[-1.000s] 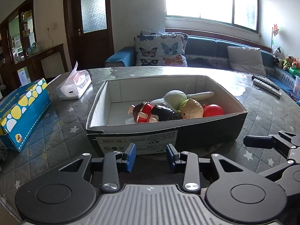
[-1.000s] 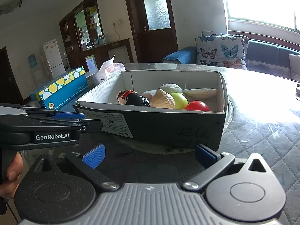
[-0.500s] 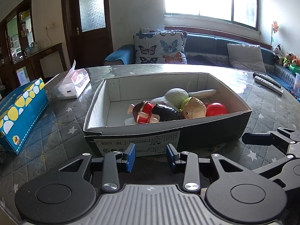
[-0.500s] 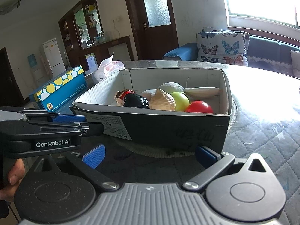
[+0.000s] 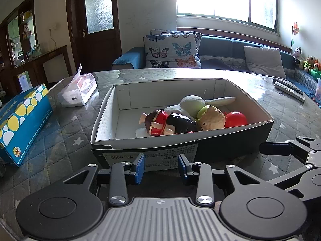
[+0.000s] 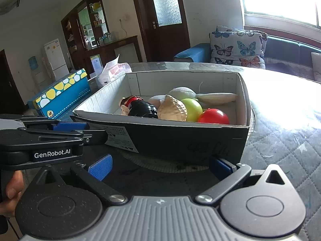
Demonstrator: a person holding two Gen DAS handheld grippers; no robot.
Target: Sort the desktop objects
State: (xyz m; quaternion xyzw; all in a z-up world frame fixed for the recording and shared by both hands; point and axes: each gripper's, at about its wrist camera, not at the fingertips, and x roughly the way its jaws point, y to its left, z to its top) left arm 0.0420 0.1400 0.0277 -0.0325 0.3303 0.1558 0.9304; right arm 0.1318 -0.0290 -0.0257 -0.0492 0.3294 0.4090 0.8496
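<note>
A black cardboard box (image 5: 230, 142) with a white inside stands on the quilted table. It holds a red and black doll (image 5: 166, 120), a white plush (image 5: 192, 104), a tan toy (image 5: 212, 118), a green ball (image 6: 192, 109) and a red ball (image 5: 235, 119). My left gripper (image 5: 161, 165) is just in front of the box's near wall, its jaws partly apart and empty. My right gripper (image 6: 160, 165) is wide open and empty before the same box (image 6: 180, 140). The left gripper also shows at the left of the right wrist view (image 6: 68, 130).
A blue dotted tissue box (image 5: 22, 118) lies at the left, a soft tissue pack (image 5: 77, 91) behind it. Remote controls (image 5: 289, 89) lie at the far right of the table. A sofa with butterfly cushions (image 5: 174, 50) stands behind the table.
Both grippers have lifted slightly, so I look a little more down into the box. Neither jaw opening has changed.
</note>
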